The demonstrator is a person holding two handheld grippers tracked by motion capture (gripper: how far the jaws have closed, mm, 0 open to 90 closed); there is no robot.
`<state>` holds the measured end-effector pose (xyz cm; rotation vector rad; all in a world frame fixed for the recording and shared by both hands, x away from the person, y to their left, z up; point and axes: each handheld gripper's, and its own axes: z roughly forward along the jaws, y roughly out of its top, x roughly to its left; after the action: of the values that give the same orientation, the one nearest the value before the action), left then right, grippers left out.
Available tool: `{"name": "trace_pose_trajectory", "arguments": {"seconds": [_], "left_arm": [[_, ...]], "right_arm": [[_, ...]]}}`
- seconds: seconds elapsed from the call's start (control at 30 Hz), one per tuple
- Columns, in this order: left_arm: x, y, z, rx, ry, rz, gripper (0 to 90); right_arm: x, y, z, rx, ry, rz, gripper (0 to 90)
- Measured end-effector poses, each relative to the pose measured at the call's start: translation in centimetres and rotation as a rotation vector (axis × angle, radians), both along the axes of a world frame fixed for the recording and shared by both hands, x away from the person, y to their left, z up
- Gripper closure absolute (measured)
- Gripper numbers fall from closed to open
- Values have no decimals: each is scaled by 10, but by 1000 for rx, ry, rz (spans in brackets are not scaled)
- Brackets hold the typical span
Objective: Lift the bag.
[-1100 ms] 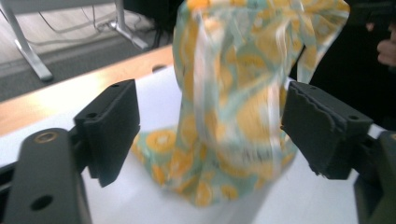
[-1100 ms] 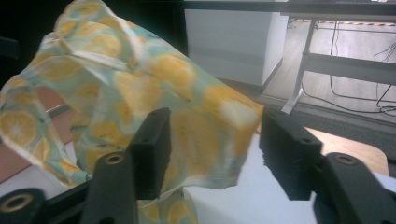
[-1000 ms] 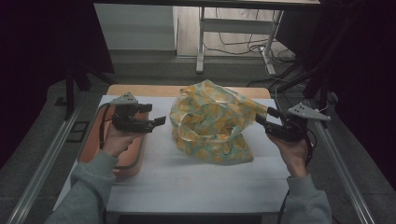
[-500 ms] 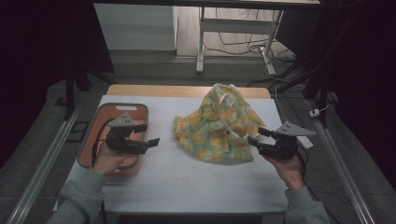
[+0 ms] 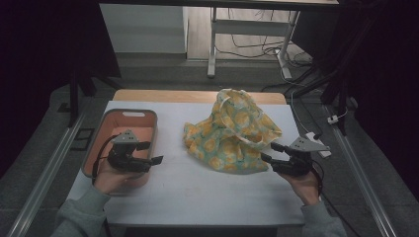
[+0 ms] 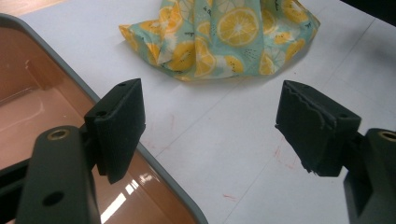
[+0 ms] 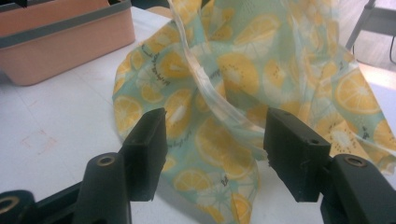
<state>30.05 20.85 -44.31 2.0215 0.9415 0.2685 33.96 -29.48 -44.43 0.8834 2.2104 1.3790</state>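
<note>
A crumpled fabric bag with a lemon print on pale green lies on the white table, right of centre. Its pale strap loops up at the front. My left gripper hovers over the right edge of a pink bin, open and empty, pointing right toward the bag with bare table between. My right gripper is open just off the bag's near right edge. In the right gripper view its jaws stand wide apart on either side of the bag's cloth, gripping nothing.
The pink bin with a grey rim looks empty inside and sits at the table's left; it also shows far left as bin. A wooden strip runs along the table's far edge. Cables and a frame stand on the floor beyond.
Both grippers have drawn back toward the person and away from the bag's sides. The bag has slumped lower and spread out on the table.
</note>
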Motion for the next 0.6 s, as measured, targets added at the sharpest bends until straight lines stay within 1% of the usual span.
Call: {"name": "trace_pose_trajectory", "arguments": {"seconds": [0.6], "left_arm": [[0,-2,-2,-1,7,0,246]], "right_arm": [[-2,1,2,-5,-17,8,401]]}}
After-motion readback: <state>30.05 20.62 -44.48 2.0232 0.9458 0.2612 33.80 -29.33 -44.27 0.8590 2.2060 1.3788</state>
